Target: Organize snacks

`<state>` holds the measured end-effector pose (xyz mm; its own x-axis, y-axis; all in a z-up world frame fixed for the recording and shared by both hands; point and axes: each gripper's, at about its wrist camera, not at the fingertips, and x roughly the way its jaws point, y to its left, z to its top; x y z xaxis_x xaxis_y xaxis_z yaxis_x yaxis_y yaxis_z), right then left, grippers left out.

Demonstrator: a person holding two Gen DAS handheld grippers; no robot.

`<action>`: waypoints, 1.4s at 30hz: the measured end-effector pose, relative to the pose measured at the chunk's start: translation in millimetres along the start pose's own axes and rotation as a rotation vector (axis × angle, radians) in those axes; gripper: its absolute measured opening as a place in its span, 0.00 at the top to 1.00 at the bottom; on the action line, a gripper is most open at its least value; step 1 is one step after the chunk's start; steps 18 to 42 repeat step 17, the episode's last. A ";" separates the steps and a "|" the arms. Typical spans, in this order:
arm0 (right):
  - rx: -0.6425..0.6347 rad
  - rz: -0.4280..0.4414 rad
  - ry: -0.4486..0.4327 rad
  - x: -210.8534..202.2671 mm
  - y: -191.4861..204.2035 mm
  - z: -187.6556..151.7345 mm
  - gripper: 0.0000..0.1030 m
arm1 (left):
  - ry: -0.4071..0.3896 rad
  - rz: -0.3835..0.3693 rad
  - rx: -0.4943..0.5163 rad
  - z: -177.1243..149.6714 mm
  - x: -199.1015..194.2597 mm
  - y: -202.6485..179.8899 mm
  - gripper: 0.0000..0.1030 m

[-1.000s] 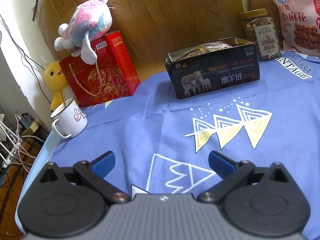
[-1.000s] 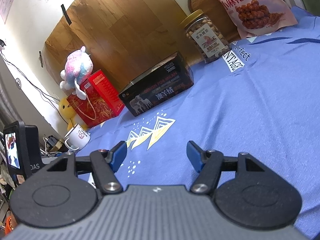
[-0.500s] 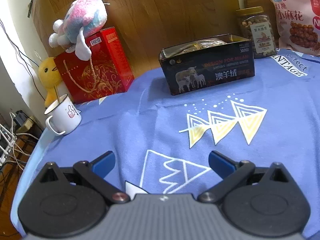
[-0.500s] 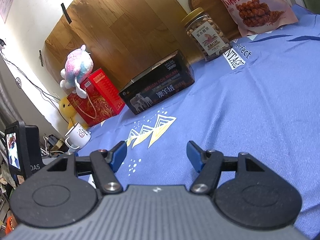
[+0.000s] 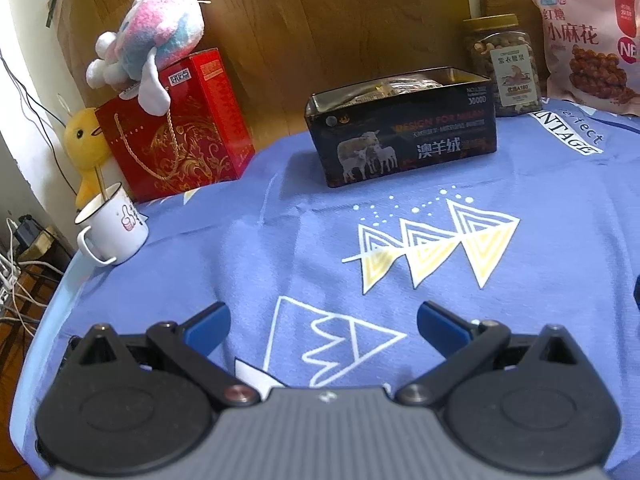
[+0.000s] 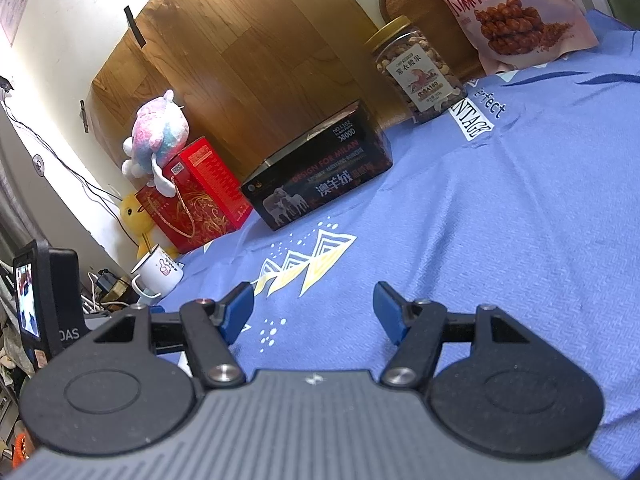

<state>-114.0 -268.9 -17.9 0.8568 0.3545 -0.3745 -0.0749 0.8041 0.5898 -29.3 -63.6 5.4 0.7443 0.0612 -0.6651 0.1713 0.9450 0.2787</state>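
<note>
A black open box [image 5: 404, 132] with sheep printed on its side holds wrapped snacks and stands at the back of the blue cloth; it also shows in the right wrist view [image 6: 320, 184]. A clear jar of nuts [image 5: 502, 66] [image 6: 416, 68] with a gold lid stands right of it. A pink bag of twisted snacks [image 5: 588, 40] [image 6: 508, 16] leans at the far right. My left gripper [image 5: 324, 326] is open and empty, low over the cloth, well short of the box. My right gripper [image 6: 314, 310] is open and empty too.
A red gift box [image 5: 180, 128] with a pink plush toy [image 5: 154, 46] on top stands at the back left. A yellow duck toy [image 5: 86, 140] and a white mug [image 5: 112, 228] sit near the left table edge. A wooden panel [image 5: 320, 20] backs the table. Cables hang left.
The left gripper has pulled back and turned slightly, so the box and mug shifted a little in its view. The right gripper has barely moved. Both stayed open.
</note>
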 end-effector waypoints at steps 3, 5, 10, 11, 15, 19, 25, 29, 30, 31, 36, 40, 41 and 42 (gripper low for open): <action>0.000 0.001 0.000 0.2 -0.2 0.2 0.34 | 0.008 -0.016 -0.009 0.4 1.1 1.2 0.00; 0.000 0.001 0.000 0.3 -0.3 0.1 0.34 | 0.012 -0.022 -0.014 0.6 1.2 1.7 0.00; 0.001 0.000 0.000 0.5 0.1 -0.5 0.34 | 0.014 -0.029 -0.023 0.8 1.6 2.7 0.00; 0.000 0.001 0.000 0.4 -0.1 -0.3 0.34 | 0.013 -0.031 -0.024 0.8 1.5 2.5 0.00; 0.000 0.001 0.000 0.6 -0.2 -0.4 0.34 | -0.013 -0.026 -0.028 -0.2 -1.8 3.4 0.00; -0.001 -0.001 -0.002 1.1 1.9 -0.6 0.34 | -0.019 -0.019 -0.027 0.7 -2.9 2.9 0.00; -0.001 -0.001 -0.002 1.1 1.9 -0.6 0.34 | -0.019 -0.019 -0.027 0.7 -2.9 2.9 0.00; -0.001 -0.001 -0.002 1.1 1.9 -0.6 0.34 | -0.019 -0.019 -0.027 0.7 -2.9 2.9 0.00; -0.001 -0.001 -0.002 1.1 1.9 -0.6 0.34 | -0.019 -0.019 -0.027 0.7 -2.9 2.9 0.00; -0.001 -0.001 -0.002 1.1 1.9 -0.6 0.34 | -0.019 -0.019 -0.027 0.7 -2.9 2.9 0.00; -0.001 -0.001 -0.002 1.1 1.9 -0.6 0.34 | -0.019 -0.019 -0.027 0.7 -2.9 2.9 0.00; -0.001 -0.001 -0.002 1.1 1.9 -0.6 0.34 | -0.019 -0.019 -0.027 0.7 -2.9 2.9 0.00; -0.001 -0.001 -0.002 1.1 1.9 -0.6 0.34 | -0.019 -0.019 -0.027 0.7 -2.9 2.9 0.00; -0.001 -0.001 -0.002 1.1 1.9 -0.6 0.34 | -0.019 -0.019 -0.027 0.7 -2.9 2.9 0.00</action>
